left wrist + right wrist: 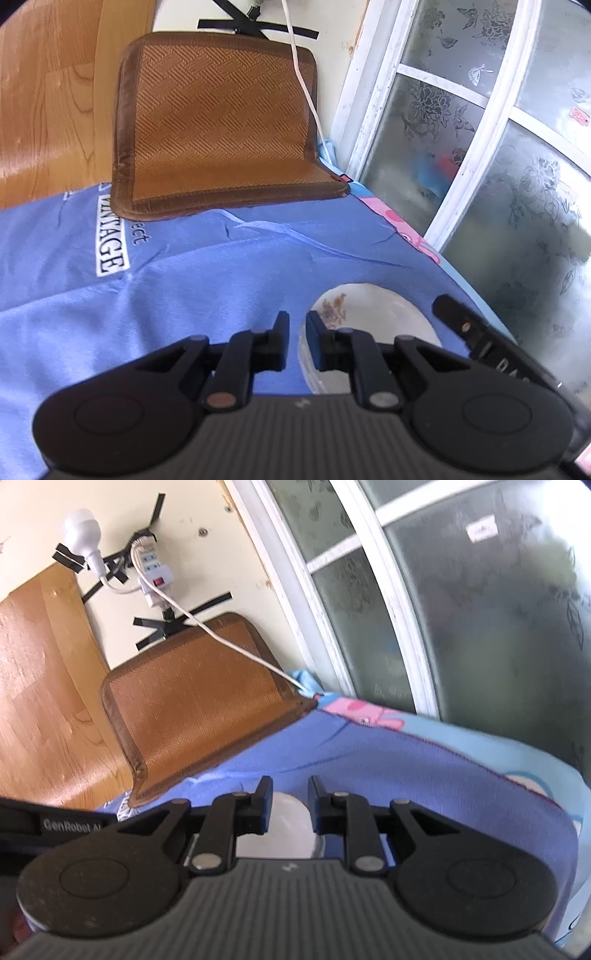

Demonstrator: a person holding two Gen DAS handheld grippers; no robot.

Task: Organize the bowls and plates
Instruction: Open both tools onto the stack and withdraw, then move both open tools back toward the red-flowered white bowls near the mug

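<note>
Left tongs (296, 322) pressed nearly together, empty, with the stack of plates (373, 314) lying just right of their tips on the blue cloth (184, 295); right tongs (290, 788) slightly spread, straddling a white bowl (291, 823) without visible contact

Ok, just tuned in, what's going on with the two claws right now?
A person holds a claw in each hand over a blue cloth spread by a frosted window. The left claw hangs nearly shut at the edge of a stack of floral plates, with nothing visibly between its fingers. The right claw is slightly open over a white dish, not gripping it. A woven brown mat leans against the wall behind.
</note>
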